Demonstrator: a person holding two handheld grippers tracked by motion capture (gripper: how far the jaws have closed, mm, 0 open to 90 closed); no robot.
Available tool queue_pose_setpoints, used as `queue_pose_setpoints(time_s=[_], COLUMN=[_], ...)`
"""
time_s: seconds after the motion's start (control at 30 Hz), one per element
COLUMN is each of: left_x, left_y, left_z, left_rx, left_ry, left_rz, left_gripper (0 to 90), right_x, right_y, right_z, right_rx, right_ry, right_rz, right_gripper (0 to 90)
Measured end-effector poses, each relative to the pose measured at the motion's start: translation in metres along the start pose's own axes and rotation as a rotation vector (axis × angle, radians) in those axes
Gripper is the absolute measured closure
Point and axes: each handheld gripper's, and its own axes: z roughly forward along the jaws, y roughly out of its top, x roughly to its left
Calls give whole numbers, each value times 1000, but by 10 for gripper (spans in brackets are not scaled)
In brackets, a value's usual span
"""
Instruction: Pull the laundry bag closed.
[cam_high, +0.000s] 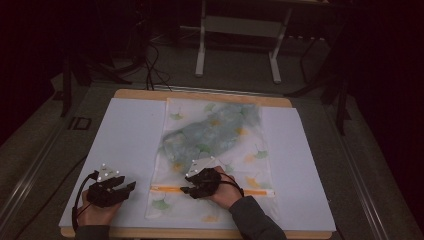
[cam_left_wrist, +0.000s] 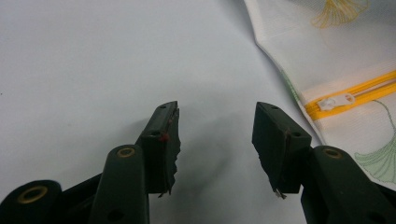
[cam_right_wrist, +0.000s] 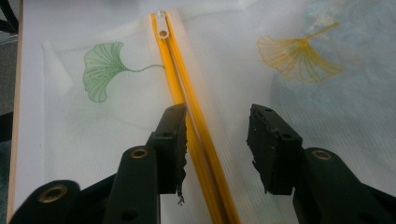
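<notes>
The right gripper (cam_right_wrist: 217, 144) is recorded with its jaws spread and nothing pinched between them; in the right gripper view the left jaw sits just at the edge of a yellow zipper (cam_right_wrist: 187, 107), which runs up the frame between the jaws to a white zipper pull (cam_right_wrist: 162, 29) near the top. The zipper is sewn into a white mesh bag (cam_right_wrist: 233, 70) printed with ginkgo leaves, a green leaf (cam_right_wrist: 100, 70) being seen to one side of the zipper and an orange leaf (cam_right_wrist: 299, 56) to the other. Whether the jaws touch the mesh cannot be told. The left gripper (cam_left_wrist: 217, 144) is likewise recorded with jaws spread and empty, set over a bare white sheet (cam_left_wrist: 93, 60); in the left gripper view the corner of the bag (cam_left_wrist: 299, 60) is noted off to one side, apart from the jaws, with the zipper end and its pull (cam_left_wrist: 334, 100) shown more closely than from above. From the high view, details not given by the gripper cameras are supplied: the right gripper (cam_high: 187, 190) is held by a hand (cam_high: 225, 192) over the near part of the bag (cam_high: 215, 155), at the zipper (cam_high: 215, 190) lying crosswise; the left gripper (cam_high: 131, 186) is held by the other hand (cam_high: 95, 212) just beside the bag's left edge. A bluish-green bundle (cam_high: 210, 132), seen through the mesh, is lodged in the far part of the bag. The sheet (cam_high: 130, 135) is laid on a wooden table (cam_high: 200, 95).
</notes>
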Motion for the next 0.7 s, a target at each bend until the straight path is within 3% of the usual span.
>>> queue_pose_setpoints(time_s=[0.7], left_x=[0], left_y=[0], left_z=[1], left_rx=[8], left_ry=[14], left_rz=[17], left_gripper=[511], right_x=[7], right_y=[11], right_z=[18], right_rx=[-22], right_ry=[54], right_rz=[-17], right_gripper=[648])
